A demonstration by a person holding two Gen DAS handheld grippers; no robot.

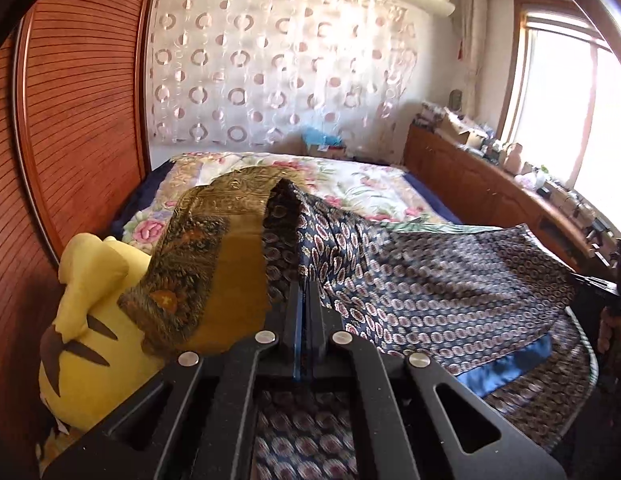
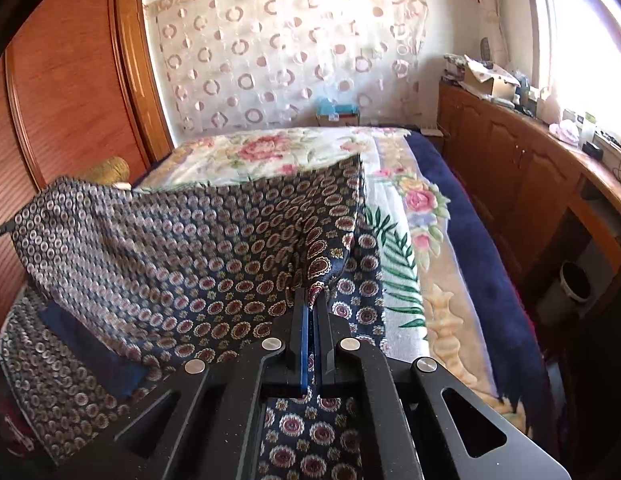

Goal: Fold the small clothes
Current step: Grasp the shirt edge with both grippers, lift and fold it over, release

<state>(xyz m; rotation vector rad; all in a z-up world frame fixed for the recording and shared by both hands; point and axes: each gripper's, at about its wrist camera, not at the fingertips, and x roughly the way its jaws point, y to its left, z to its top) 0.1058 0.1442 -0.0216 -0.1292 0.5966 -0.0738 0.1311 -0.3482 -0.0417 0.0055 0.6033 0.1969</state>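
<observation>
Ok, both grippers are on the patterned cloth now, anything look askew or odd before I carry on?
One thing: in the left wrist view a second, mustard-gold paisley cloth is riding up beside the navy patterned cloth, draped over the yellow plush toy. Whether the left gripper pinches it too, I cannot tell. The right gripper holds only navy cloth.

No readable text, label, brand, number or sign appears in either wrist view of the bedroom, where printed fabrics carry only patterns and the shelf clutter is too small to read.
</observation>
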